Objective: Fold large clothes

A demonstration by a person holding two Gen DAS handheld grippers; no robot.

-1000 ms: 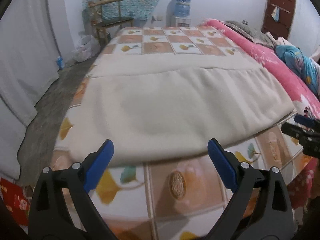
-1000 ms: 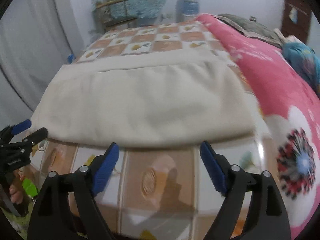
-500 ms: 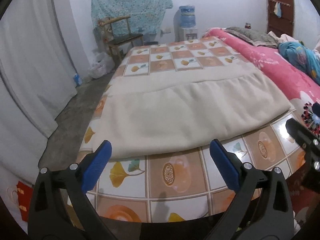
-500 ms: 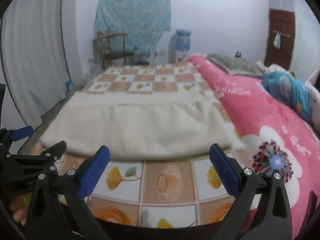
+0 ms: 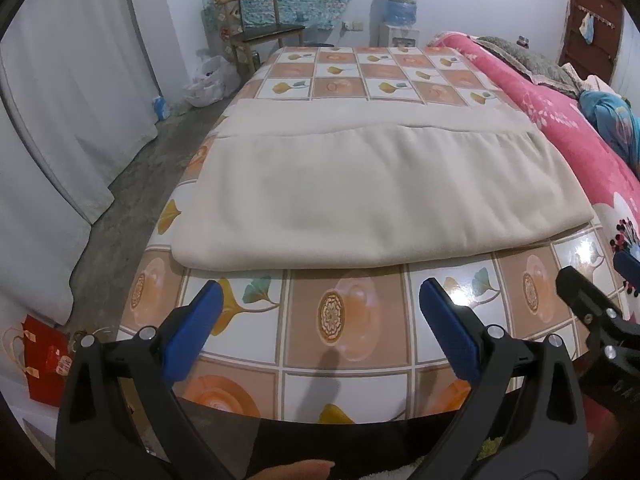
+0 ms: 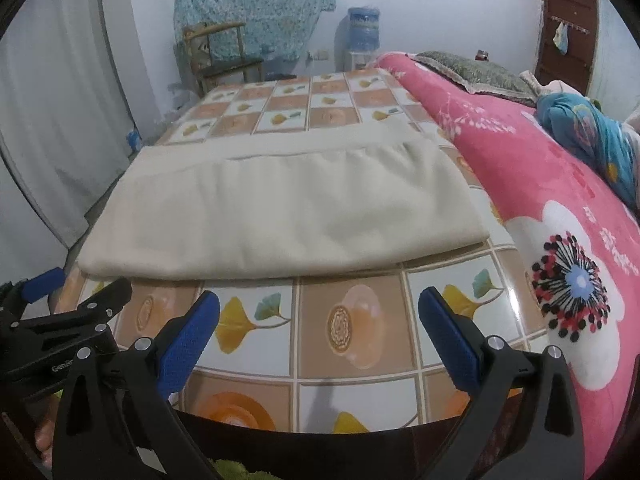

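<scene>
A large cream cloth (image 5: 376, 196) lies folded flat on the bed's tiled-pattern sheet (image 5: 348, 320), its folded near edge facing me. In the right wrist view the same cream cloth (image 6: 280, 216) sits just beyond the fingers. My left gripper (image 5: 320, 300) hangs open over the bare sheet short of the cloth, nothing between its blue pads. My right gripper (image 6: 320, 304) is likewise open and empty, short of the cloth's near edge. The right gripper's black finger (image 5: 592, 316) shows at the left view's right edge.
A pink flowered blanket (image 6: 560, 208) covers the bed's right side, with a blue bundle (image 6: 588, 132) on it. A wooden chair (image 5: 260, 36), a water dispenser (image 5: 400, 16) and a white bag (image 5: 208, 80) stand by the far wall. A white curtain (image 5: 60, 120) hangs left; a red bag (image 5: 44, 360) sits on the floor.
Both grippers have drawn back and up from the cloth's near edge, so more of the patterned sheet shows in front. The right gripper's jaws have spread wider.
</scene>
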